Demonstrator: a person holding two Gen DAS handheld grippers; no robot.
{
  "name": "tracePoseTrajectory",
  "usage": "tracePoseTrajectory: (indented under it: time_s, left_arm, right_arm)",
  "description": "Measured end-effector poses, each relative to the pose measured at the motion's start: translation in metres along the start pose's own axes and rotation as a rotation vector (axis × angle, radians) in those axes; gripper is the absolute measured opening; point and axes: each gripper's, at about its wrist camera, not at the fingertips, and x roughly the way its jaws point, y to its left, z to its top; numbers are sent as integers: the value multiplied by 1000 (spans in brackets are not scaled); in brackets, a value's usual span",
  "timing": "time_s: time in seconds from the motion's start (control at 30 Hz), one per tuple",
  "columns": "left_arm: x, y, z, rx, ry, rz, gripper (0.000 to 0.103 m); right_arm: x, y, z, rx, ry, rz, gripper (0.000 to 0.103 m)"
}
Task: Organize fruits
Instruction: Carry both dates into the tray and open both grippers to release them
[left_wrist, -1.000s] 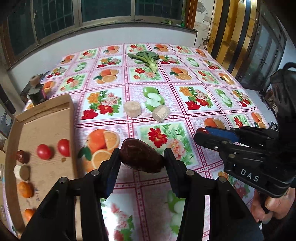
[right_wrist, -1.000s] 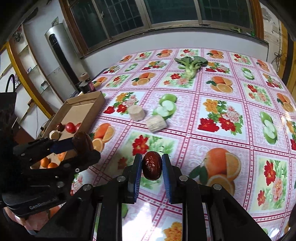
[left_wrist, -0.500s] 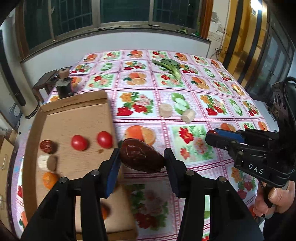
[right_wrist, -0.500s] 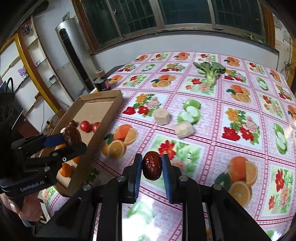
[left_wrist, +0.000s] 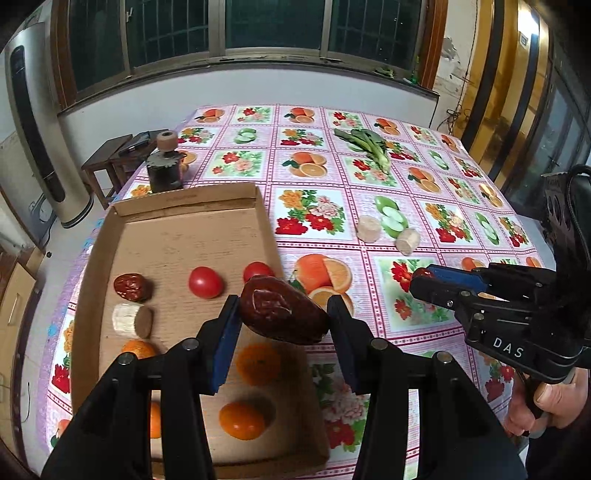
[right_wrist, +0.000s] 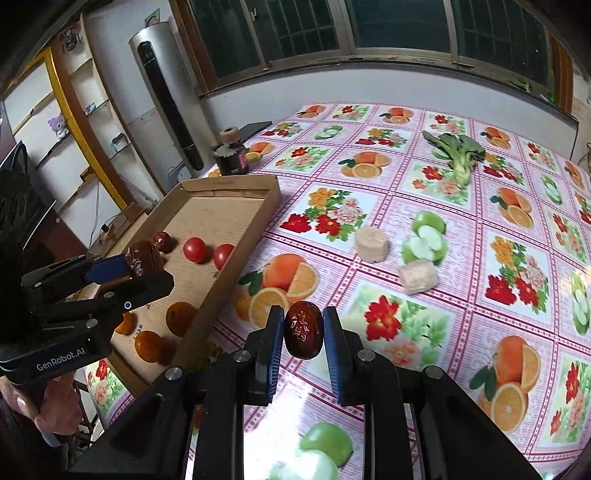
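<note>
My left gripper (left_wrist: 282, 315) is shut on a dark red date (left_wrist: 280, 314) and holds it above the right part of the cardboard tray (left_wrist: 192, 201). The tray holds a date (left_wrist: 129, 287), two tomatoes (left_wrist: 205, 282), a pale cut piece (left_wrist: 131, 325) and several oranges (left_wrist: 242, 421). My right gripper (right_wrist: 303, 334) is shut on a second date (right_wrist: 303, 334), held above the tablecloth right of the tray (right_wrist: 236, 188). The left gripper also shows in the right wrist view (right_wrist: 144, 260).
Two pale cut pieces (left_wrist: 368, 229) (left_wrist: 407, 240) lie on the fruit-print tablecloth. A green vegetable (left_wrist: 367, 146) lies farther back. A dark jar with a cork top (left_wrist: 164, 166) stands behind the tray. A tall appliance (right_wrist: 170, 110) stands by the wall.
Both grippers have drawn back and to the left with their dates. My left gripper went from above the tablecloth to above the tray.
</note>
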Motion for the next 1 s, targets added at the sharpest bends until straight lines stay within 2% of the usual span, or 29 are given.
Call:
tracePoseTrajectory:
  time_s: [1.0]
  left_arm:
    - [9, 70, 10, -84, 3, 64, 46]
  right_arm:
    - [58, 67, 49, -119, 26, 89, 22]
